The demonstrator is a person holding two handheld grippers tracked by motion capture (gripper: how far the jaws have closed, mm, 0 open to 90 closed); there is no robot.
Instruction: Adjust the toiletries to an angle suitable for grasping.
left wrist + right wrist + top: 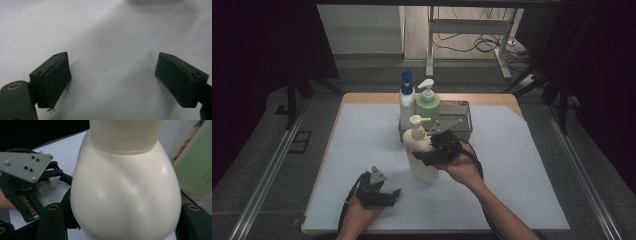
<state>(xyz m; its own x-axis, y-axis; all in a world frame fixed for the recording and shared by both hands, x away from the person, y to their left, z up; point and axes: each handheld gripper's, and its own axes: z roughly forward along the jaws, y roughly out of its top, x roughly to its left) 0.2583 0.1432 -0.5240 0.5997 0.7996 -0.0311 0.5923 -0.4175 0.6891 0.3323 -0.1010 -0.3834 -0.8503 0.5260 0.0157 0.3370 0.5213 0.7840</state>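
A pale sheet covers the table [362, 150]. The right gripper [432, 150] clamps the cream pump bottle [419, 152] at its rounded shoulder; smooth, slippery plastic, likely weighty, so gripping under the collar seems wise. The left gripper [379, 192] rests nearby, jaws apart, empty

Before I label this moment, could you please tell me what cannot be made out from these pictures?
- Right gripper pads: high view, too small; right gripper view, cream bottle covers them.
- Cream bottle's base: right gripper view, cut off by the bottom edge.
- Basket contents: high view, hidden behind bottles and the wall.
- Green bottle label: right gripper view, blurred.
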